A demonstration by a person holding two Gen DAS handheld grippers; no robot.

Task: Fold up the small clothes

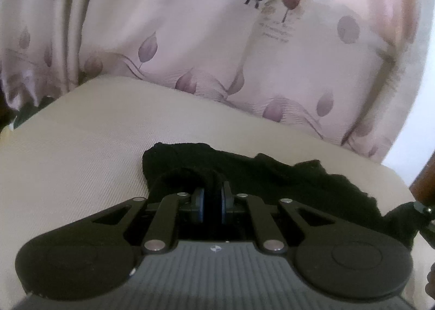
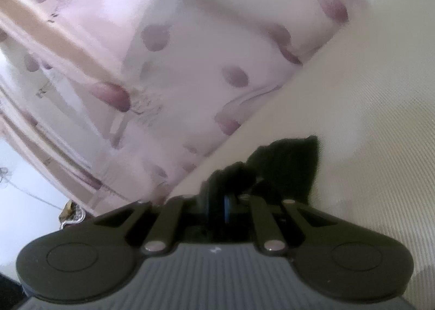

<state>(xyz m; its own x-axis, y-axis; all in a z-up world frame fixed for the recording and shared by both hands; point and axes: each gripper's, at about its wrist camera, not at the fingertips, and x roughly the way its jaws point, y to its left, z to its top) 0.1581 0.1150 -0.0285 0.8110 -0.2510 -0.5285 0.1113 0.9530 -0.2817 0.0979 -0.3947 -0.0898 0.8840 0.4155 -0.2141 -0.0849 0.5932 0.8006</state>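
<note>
With the left claw [image 1: 213, 201] and the right claw [image 2: 221, 208] each pinched narrow on an edge of the black garment [image 1: 272, 174], which stretches between them over the beige cushion [image 1: 81, 147], uneven pulling could slip the thin fabric free.

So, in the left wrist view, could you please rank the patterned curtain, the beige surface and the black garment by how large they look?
1. patterned curtain, across the whole top.
2. beige surface, partly covered, so its rank against the curtain is unsure.
3. black garment, smallest, pinched in the left gripper.
</note>
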